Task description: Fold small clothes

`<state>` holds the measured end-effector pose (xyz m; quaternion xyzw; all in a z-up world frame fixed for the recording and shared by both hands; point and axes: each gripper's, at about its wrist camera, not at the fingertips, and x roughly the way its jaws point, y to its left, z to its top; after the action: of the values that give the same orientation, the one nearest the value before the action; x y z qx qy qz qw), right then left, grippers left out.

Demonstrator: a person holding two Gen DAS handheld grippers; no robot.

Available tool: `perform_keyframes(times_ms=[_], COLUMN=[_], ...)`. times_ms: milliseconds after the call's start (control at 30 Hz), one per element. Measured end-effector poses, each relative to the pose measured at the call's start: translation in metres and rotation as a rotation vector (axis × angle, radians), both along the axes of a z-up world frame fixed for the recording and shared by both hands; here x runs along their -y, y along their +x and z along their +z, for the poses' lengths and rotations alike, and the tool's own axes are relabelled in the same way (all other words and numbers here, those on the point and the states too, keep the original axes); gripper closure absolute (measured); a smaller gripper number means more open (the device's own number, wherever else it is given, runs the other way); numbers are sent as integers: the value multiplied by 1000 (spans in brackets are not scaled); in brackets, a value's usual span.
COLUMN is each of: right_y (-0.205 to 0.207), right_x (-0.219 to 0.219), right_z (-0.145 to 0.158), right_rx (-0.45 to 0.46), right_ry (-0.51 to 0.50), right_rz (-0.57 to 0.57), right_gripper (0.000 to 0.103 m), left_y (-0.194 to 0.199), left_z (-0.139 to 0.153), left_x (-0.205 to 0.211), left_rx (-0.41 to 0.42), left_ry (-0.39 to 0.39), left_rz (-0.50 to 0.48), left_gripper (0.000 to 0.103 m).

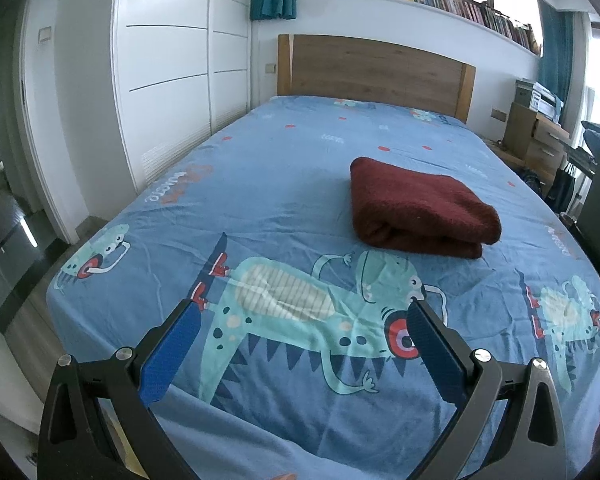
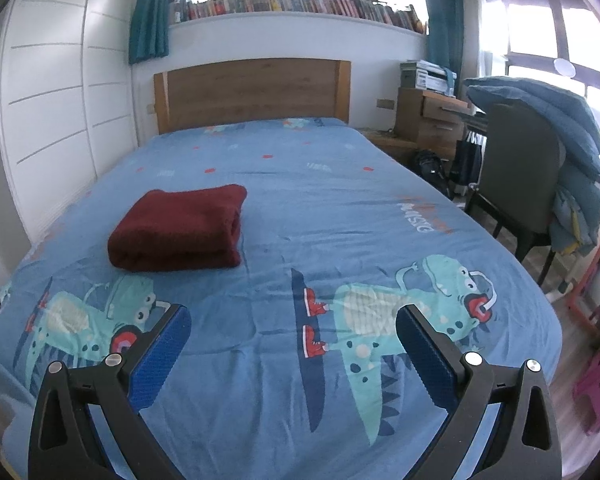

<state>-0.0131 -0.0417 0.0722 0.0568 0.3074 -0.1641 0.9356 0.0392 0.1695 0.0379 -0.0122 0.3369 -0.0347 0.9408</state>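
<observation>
**Red garment folded on the bed, both grippers empty**

The red garment (image 1: 420, 208) lies folded on the blue sheet (image 1: 284, 168), ahead and right of my left gripper (image 1: 304, 344), ahead and left of my right gripper (image 2: 294, 348). Its long axis runs toward the headboard (image 2: 252, 92). Both sets of fingers are spread wide, holding nothing. I judge neither gripper clearly nearer. Nothing blocks the way; the chair (image 2: 516, 184) stands off to the right.
</observation>
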Motion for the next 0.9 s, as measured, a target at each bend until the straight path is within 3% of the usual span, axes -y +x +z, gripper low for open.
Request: perform_keyframes(times_ms=[900], right_y=[4], right_x=[-3], right_z=[-10], right_rx=[-29], right_ry=[-9], right_rz=[7], right_gripper=[0], left_y=[0], left_z=[-2], left_x=[0], left_rx=[-9], left_ry=[-21], left_rz=[-10], left_gripper=[2])
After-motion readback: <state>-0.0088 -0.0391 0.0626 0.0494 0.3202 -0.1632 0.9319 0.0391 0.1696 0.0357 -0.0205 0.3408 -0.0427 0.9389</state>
